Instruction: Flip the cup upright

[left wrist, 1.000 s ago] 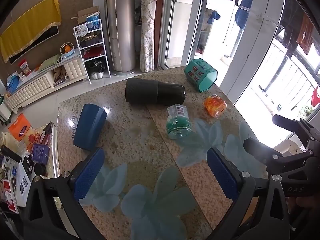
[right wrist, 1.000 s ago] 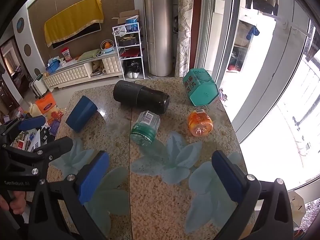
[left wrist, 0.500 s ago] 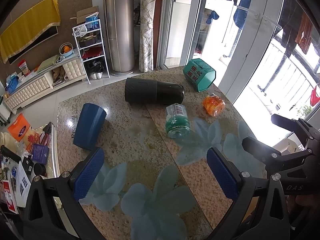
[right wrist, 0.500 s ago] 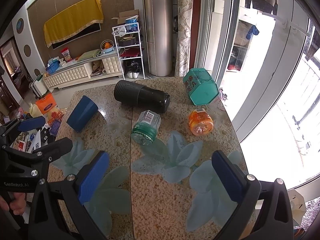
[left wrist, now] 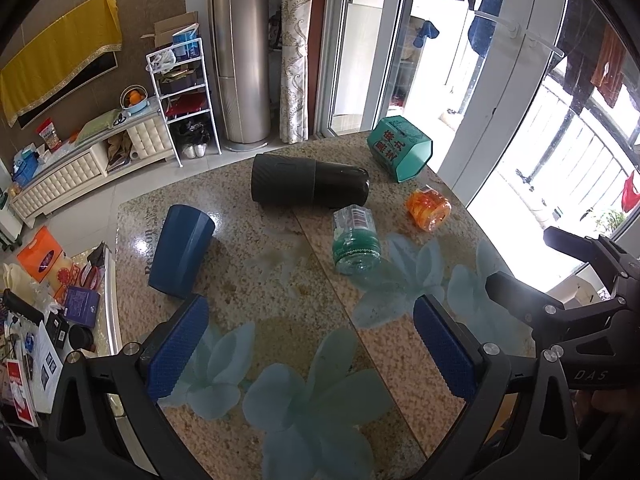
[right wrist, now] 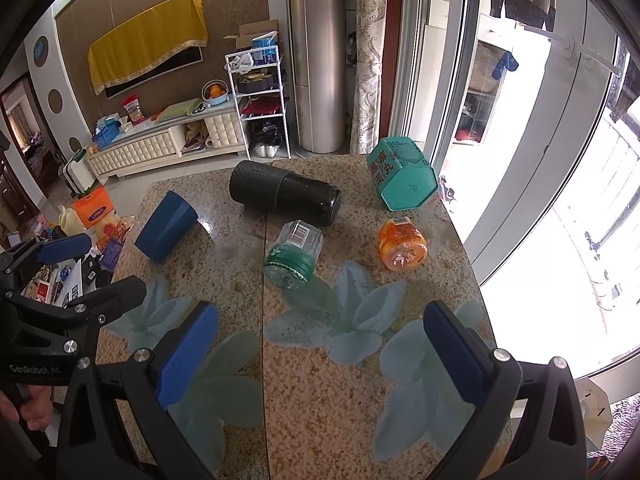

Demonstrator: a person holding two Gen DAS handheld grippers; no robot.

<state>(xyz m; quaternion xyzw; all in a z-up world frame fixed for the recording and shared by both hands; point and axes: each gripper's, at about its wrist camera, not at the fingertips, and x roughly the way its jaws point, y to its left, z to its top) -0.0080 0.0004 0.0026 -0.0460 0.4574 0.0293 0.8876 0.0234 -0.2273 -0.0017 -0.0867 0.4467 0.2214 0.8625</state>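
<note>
Dark blue cup (left wrist: 182, 250) lies on its side near the table's left edge, touched by neither claw. Black tumbler (left wrist: 310, 179) on its side behind. Green-capped clear jar (left wrist: 355, 240), barcode label, tipped over; orange jar (left wrist: 428, 208) beside it. Teal hexagonal tin (left wrist: 400, 153) bears red Chinese characters. Speckled granite table (left wrist: 256, 280) with pale blue flower pattern. Left gripper (left wrist: 312, 344) wide, holding nothing; "GenRobot.AI" on its body. Right gripper (right wrist: 320, 352) wide, holding nothing; "DAS" on its body. Living room behind: white rack (right wrist: 258, 96), balcony doors.

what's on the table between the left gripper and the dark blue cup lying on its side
Nothing: the left wrist view shows only bare speckled tabletop between the open left gripper and the dark blue cup.
</note>
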